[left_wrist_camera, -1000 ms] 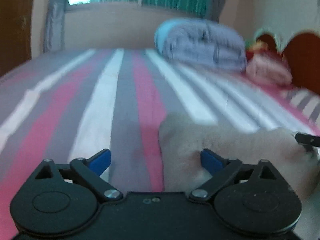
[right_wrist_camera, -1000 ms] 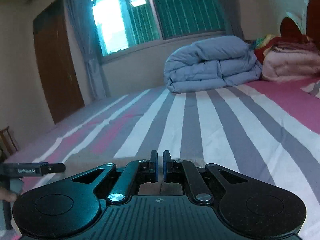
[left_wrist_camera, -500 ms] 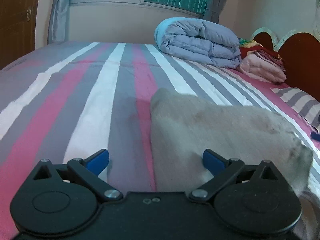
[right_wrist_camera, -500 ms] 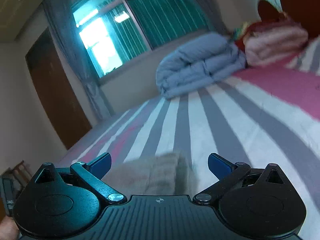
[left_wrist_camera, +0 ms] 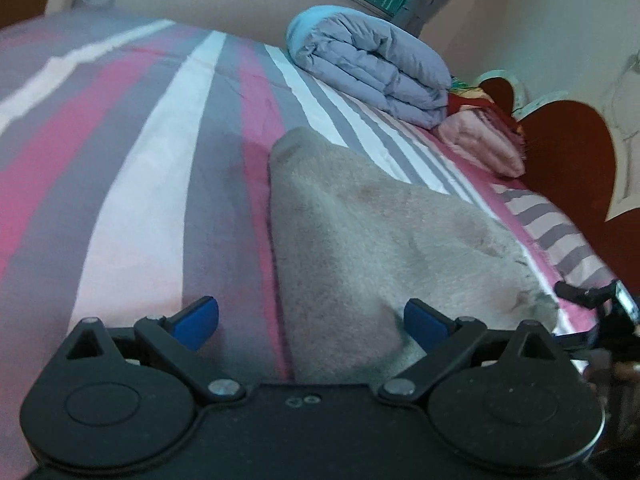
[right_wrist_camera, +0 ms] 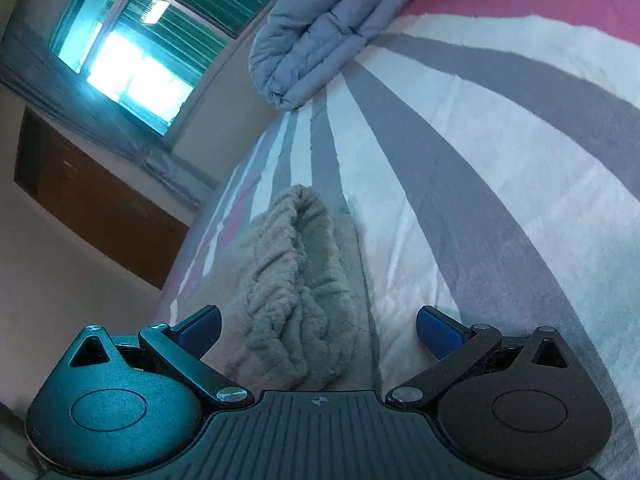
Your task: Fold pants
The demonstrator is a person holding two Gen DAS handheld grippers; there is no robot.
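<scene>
While the folded pants (left_wrist_camera: 384,240) lie flat on the striped bed (left_wrist_camera: 132,184), filling the lower centre of the left view, the left tool (left_wrist_camera: 311,320) hangs over their near edge with its blue pads spread wide and nothing pinched. In the right view the right tool (right_wrist_camera: 318,326) has just been opening; its pads now stand far apart, with the pants' ribbed waistband (right_wrist_camera: 292,280) between them at lower centre but untouched. A rolled grey quilt (left_wrist_camera: 372,72) sits on the bed at upper centre of the left view, and a pink blanket (left_wrist_camera: 484,144) lies to its right. The window (right_wrist_camera: 132,32) glows at upper left of the right view.
</scene>
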